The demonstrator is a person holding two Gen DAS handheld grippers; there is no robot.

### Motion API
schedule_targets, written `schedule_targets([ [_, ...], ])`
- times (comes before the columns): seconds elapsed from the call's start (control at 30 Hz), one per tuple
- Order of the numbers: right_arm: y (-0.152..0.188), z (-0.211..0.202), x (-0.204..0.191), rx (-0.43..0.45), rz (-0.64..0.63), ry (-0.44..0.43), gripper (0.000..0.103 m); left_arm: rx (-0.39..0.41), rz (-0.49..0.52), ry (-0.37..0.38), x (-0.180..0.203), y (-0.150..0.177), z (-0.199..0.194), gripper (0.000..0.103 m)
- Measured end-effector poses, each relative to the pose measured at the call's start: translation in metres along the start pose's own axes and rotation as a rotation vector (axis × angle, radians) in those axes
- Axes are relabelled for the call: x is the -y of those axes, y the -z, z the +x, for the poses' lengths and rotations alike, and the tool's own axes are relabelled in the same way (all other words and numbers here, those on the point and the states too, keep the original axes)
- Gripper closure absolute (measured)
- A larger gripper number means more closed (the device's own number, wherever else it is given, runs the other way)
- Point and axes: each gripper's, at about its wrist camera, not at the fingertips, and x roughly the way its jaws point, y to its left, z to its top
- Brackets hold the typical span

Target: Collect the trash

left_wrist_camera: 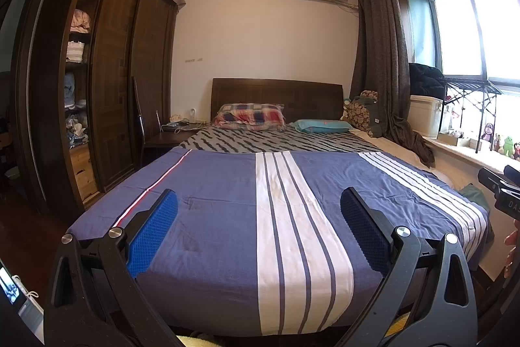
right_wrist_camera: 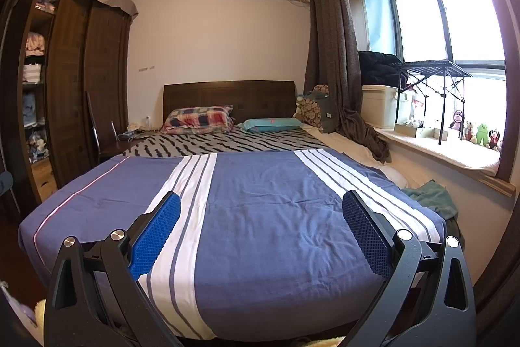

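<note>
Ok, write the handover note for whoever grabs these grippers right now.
Left gripper: open, holding nothing, raised at the foot of the bed.
Right gripper: open, holding nothing, beside it, aimed the same way.
Trash: none clearly visible on the blanket. The clutter on the nightstand is too small to identify; a green cloth lies by the windowsill.
Done: nothing visibly collected.
Left: find the trash and pick it up.

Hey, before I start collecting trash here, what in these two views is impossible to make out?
- Nightstand clutter: too small in both views to tell trash from belongings.
- Floor at the bed's foot: hidden by both open grippers, left and right.
- Windowsill boxes: small, partly behind the rack's legs.
</note>
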Motion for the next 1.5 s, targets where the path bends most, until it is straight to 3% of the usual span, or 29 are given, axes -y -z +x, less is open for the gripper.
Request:
schedule_targets([
  [0.57, 0.0005, 0.0005, -0.0030, -0.006, -0.002, -0.002, 0.003, 0.010, -0.018, -0.002, -0.0027, 0.0012, -0.0011, 0.008],
  [0.73, 0.0018, 0.0008, -0.0038, -0.010, -0.002, -0.002, 0.003, 0.015, -0.020, -0.037, -0.0032, 0.0020, 0.0010, 0.008],
  [0.9, 0.0019, 0.0021, -0.0034, -0.014, -0.002, -0.002, 0.003, -0.017, -0.028, -0.015, -0.0027, 0.0030, 0.0058, 0.008],
  [1.5, 0.0040, 0.0052, -0.0042, -0.023, -0.005, 0.003, 0.003, -0.016, -0.026, -0.001, -0.0025, 0.0028, 0.0076, 0.008],
])
